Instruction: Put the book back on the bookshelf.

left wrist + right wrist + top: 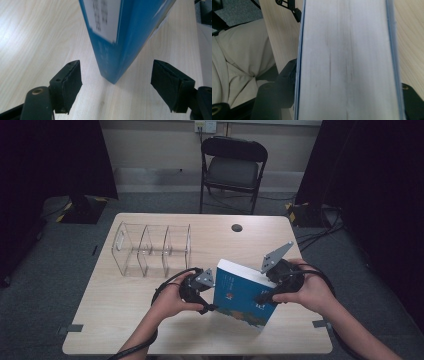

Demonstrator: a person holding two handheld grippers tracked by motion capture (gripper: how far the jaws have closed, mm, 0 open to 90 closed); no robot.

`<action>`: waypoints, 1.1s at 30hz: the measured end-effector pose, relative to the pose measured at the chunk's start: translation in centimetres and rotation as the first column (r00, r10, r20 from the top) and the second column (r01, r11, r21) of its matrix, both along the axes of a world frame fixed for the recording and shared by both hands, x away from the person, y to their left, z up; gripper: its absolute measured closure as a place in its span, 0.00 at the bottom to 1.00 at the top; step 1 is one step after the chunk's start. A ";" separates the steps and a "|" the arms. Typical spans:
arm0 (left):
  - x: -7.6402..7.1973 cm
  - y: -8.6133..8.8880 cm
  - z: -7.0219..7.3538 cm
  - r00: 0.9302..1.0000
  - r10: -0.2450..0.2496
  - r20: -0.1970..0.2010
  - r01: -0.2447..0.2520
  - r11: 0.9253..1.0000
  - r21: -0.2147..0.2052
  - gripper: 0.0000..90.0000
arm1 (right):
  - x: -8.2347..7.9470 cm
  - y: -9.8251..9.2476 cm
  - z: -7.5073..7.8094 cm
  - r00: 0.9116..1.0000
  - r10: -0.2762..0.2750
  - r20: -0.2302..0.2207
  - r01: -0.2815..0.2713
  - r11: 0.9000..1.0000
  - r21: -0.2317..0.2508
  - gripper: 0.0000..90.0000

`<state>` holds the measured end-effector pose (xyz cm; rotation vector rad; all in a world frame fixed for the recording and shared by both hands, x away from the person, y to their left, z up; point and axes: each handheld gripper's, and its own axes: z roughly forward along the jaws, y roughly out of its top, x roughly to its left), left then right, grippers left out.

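A thick blue book [245, 295] stands tilted on the wooden table [115, 320], its white page edge turned toward the right. My right gripper [261, 297] is shut on it from the page side: in the right gripper view the page block [347, 62] sits between the two black jaws, which lie against both covers. My left gripper [214, 308] is at the book's left lower edge. Its jaws stand open to either side of the blue spine corner [117, 50], with clear gaps to both pads [72, 82].
A clear plastic organiser [152, 247] with three compartments stands on the table's back left. A dark cable hole [237, 227] lies near the far edge. A black folding chair [232, 167] is behind the table. The person's lap [237, 65] is below the near edge.
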<state>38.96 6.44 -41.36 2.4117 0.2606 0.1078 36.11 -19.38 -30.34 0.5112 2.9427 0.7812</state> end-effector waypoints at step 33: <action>1.0 0.1 7.5 0.998 -0.046 0.053 0.048 0.998 -0.029 0.40 | -0.1 -0.5 0.0 1.000 -0.012 -0.004 0.012 1.000 -0.003 0.39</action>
